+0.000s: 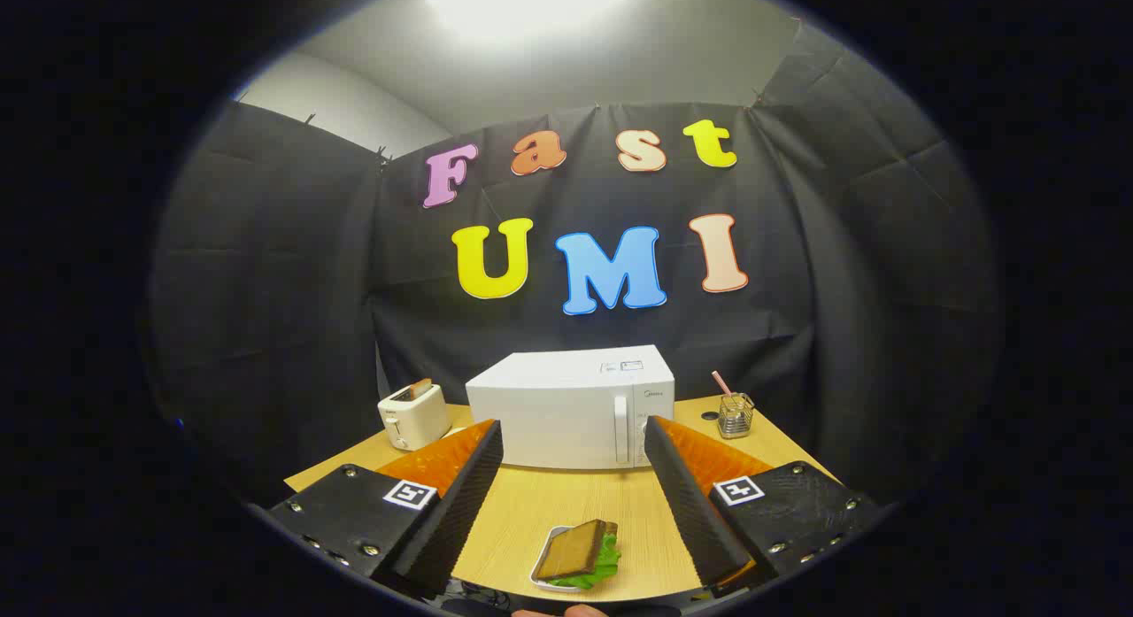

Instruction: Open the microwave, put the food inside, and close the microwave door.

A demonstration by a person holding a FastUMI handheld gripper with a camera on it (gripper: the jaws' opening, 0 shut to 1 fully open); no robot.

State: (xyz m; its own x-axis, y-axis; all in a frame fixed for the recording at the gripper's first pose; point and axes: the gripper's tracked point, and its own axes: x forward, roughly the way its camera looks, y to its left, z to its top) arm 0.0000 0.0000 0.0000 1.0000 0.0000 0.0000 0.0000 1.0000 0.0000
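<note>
The microwave (571, 407) stands at the far middle of the desk (566, 502), its door shut, with a vertical handle (620, 429) and a control panel on its right side. It sits against the black cloth wall of the booth. The hand-held gripper (574, 484) is held level above the near edge of the desk and aimed straight at the microwave, its two fingers spread wide apart, the left finger (460, 502) and the right finger (690, 502) framing the lower front of the appliance. Nothing is held between them and they touch nothing. The food, a sandwich (577, 553) with dark bread and a green lettuce leaf sticking out on its right side, lies on a small white plate (543, 573) at the near edge of the desk, between the fingers and low between their bases, well apart from the microwave. At the very near edge, below the plate, a sliver of a fingertip (580, 611) of the person shows; the rest of the hand and arm cannot be made out. To the left of the microwave stands a white toaster (413, 415) with a slice of bread in its slot. To the right stands a wire mesh cup (735, 414) with a pink straw in it, and just to its left a small dark round spot (709, 415) lies on the desk.
</note>
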